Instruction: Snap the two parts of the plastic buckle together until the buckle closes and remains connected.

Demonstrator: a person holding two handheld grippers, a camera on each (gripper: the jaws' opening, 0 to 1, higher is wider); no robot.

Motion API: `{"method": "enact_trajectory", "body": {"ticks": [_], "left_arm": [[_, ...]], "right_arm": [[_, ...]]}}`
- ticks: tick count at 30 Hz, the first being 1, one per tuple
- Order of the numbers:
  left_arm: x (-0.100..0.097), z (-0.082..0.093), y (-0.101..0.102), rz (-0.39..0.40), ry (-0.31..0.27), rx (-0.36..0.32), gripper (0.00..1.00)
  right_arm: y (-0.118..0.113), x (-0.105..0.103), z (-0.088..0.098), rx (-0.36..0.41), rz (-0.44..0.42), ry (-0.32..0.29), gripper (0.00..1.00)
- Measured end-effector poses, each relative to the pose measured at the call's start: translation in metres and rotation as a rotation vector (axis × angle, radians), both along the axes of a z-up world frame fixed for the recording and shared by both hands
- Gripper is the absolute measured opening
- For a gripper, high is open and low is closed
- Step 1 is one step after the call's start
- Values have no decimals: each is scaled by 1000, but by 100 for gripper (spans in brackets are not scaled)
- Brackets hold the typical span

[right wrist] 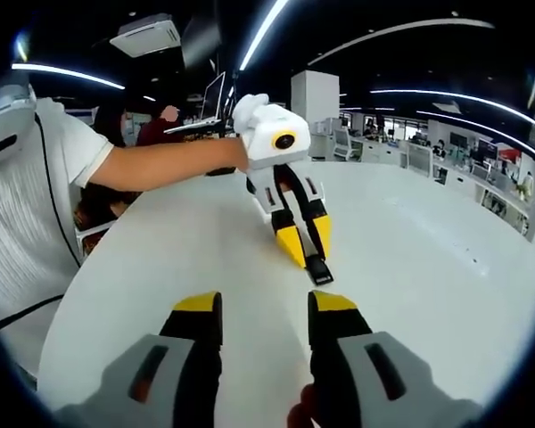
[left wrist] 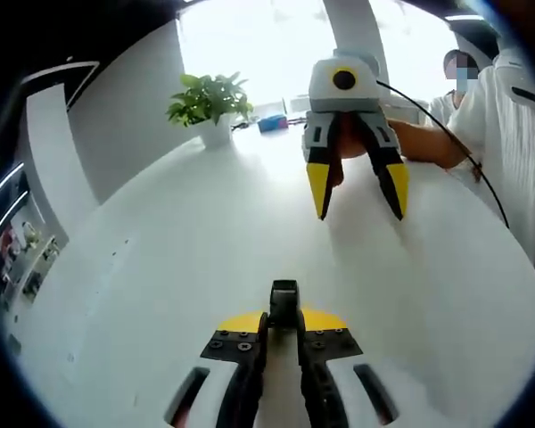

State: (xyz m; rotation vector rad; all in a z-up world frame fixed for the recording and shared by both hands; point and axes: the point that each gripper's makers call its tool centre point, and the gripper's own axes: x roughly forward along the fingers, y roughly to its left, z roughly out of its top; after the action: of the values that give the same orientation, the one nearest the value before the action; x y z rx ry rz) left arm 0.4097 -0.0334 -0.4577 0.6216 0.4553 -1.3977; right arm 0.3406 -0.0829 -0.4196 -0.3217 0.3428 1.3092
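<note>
A black plastic buckle piece (left wrist: 283,301) sticks out from between the jaws of my left gripper (left wrist: 283,325), which is shut on it low over the white table (left wrist: 152,267). In the right gripper view the same left gripper (right wrist: 310,254) points down at the table (right wrist: 428,259) with the black buckle piece (right wrist: 318,268) at its yellow tips. My right gripper (right wrist: 265,312) stands open with nothing between its yellow-tipped fingers, a short way in front of the buckle. In the left gripper view, that right gripper (left wrist: 358,201) hangs open beyond the buckle, facing it.
A potted plant (left wrist: 209,100) and a small blue object (left wrist: 272,123) stand at the table's far edge. A person in a white shirt (left wrist: 508,134) stands at the right side, their arm (right wrist: 160,165) reaching over the table. Office desks lie beyond.
</note>
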Motion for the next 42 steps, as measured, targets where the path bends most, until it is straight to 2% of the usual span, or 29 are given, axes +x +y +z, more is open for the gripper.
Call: {"method": "enact_trajectory", "body": {"ticks": [29,42], "left_arm": [[-3,1,1,1,6,-5,13],[-11,2,0,5,9,-12,15]], "right_arm": [[-4,6,-2,-11,5,1,40],[-2,-2,-4,-19,4,6,40]]}}
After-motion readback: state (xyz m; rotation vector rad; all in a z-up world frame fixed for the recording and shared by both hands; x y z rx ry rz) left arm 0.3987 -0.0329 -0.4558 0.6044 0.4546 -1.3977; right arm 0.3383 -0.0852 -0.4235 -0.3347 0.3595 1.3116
